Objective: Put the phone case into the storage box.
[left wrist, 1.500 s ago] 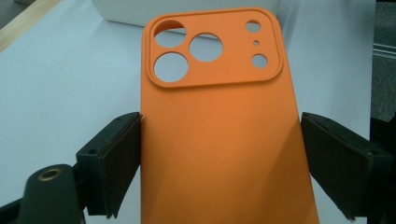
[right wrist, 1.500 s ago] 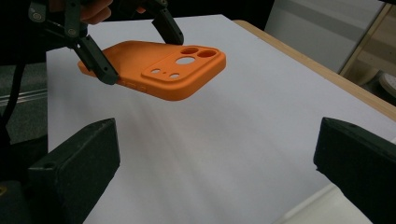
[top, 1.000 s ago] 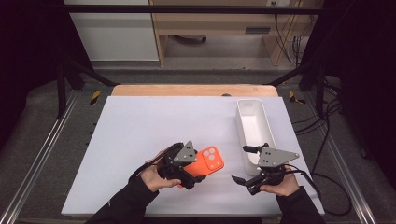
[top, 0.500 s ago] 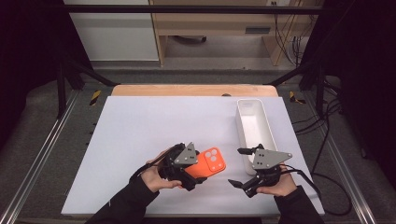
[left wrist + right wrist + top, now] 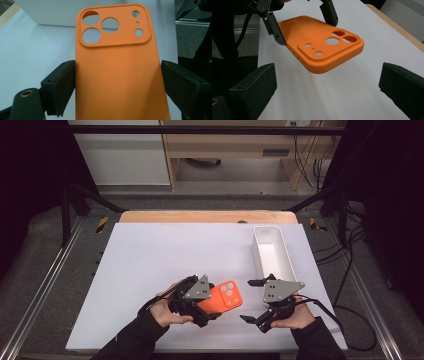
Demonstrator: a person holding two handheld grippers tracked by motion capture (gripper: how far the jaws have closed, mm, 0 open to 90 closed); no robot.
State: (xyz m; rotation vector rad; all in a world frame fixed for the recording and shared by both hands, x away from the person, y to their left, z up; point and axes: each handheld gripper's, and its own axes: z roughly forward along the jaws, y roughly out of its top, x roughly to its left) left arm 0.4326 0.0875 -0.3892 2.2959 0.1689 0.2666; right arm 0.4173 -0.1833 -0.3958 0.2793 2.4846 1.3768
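Left gripper [image 5: 207, 306] clamped on the orange case [image 5: 223, 297], lifted off the table [image 5: 150, 260]; right gripper [image 5: 252, 300] — jaws apart, just narrowing, empty — faces it. Handover or binning remains.

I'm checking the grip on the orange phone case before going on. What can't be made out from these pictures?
- Lower end of the orange phone case: cut off by the bottom edge of the left gripper view; covered by the left gripper in the high view.
- Inner side of the case: faces down in every view.
- Floor of the white tray: too small and washed out in the high view to tell if anything lies in it.
- Right gripper: jaw roots cut off at the bottom edge.
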